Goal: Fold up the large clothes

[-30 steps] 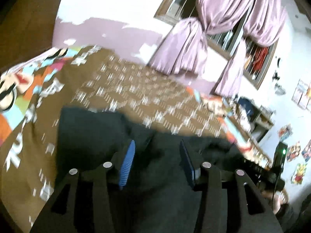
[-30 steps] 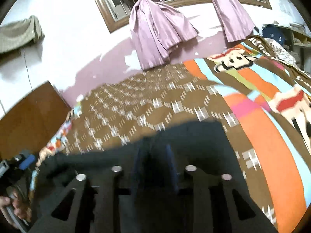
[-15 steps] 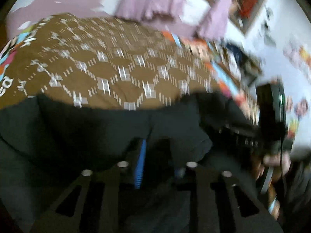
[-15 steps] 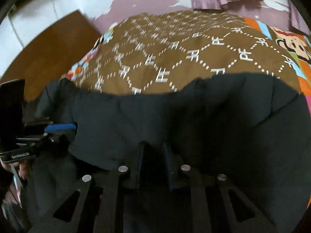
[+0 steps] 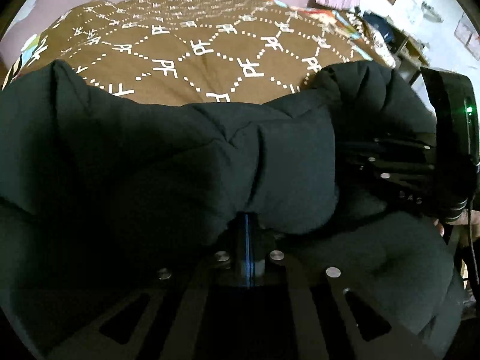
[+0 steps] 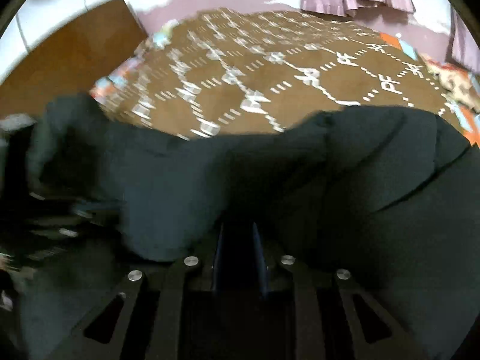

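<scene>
Black padded puffer jacket (image 5: 186, 162): on brown patterned bedspread (image 5: 210, 51) at 12 o'clock; both grippers' jaws pinch its near edge. Risk: slippery bulk may slide free, spoiling the fold.

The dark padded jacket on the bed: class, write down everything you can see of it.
The dark padded jacket looks blackish-green, puffy and quilted, with soft seams and creases. It lies bunched across the brown patterned bedcover, a thick fold doubled over its lower part. The left gripper and right gripper each pinch that fold's near edge, fingers closed on the fabric. No zip or label shows.
</scene>
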A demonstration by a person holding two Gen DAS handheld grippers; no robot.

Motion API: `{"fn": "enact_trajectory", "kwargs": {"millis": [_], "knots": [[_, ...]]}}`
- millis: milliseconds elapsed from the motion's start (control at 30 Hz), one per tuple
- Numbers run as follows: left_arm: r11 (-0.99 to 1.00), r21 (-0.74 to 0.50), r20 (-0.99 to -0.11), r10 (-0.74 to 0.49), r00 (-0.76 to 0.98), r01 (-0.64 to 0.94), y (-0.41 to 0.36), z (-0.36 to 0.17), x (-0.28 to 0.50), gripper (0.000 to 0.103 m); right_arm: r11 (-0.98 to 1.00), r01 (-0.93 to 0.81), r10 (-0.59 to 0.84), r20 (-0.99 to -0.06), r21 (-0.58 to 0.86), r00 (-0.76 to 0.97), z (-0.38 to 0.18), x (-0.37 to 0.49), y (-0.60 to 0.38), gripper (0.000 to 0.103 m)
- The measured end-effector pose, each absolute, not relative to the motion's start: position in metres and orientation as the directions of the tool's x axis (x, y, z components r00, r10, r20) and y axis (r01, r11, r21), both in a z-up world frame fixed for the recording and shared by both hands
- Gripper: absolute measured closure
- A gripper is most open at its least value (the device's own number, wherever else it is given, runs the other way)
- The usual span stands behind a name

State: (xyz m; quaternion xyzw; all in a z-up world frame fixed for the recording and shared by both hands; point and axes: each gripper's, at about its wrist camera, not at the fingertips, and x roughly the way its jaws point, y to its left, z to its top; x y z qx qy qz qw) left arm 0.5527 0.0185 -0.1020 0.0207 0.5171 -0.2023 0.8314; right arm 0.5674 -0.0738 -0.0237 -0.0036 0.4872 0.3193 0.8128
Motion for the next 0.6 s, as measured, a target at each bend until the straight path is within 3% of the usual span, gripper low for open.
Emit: {"fn": "enact_trajectory", "kwargs": {"millis": [167, 333, 500, 600], "knots": [[0.902, -0.246, -0.821, -0.388, 0.418, 0.354, 0.030, -0.103, 0.545, 0.100, 0.777, -0.589, 0.431, -0.868, 0.220, 0.245, -0.038, 0.566, -0.035, 0.084], [0.897, -0.284, -0.818, -0.411, 0.403, 0.337, 0.030, -0.100, 0.546, 0.100, 0.792, -0.562, 0.428, -0.873, 0.238, 0.233, -0.061, 0.575, -0.032, 0.086], [0.903, -0.262, -0.829, -0.391, 0.401, 0.339, 0.024, -0.098, 0.546, 0.100, 0.805, -0.549, 0.435, -0.854, 0.225, 0.287, -0.044, 0.558, -0.044, 0.087], [0.902, -0.262, -0.818, -0.397, 0.416, 0.344, 0.025, -0.096, 0.541, 0.100, 0.877, -0.421, 0.418, -0.800, 0.231, 0.431, -0.020, 0.554, -0.081, 0.087]]}}
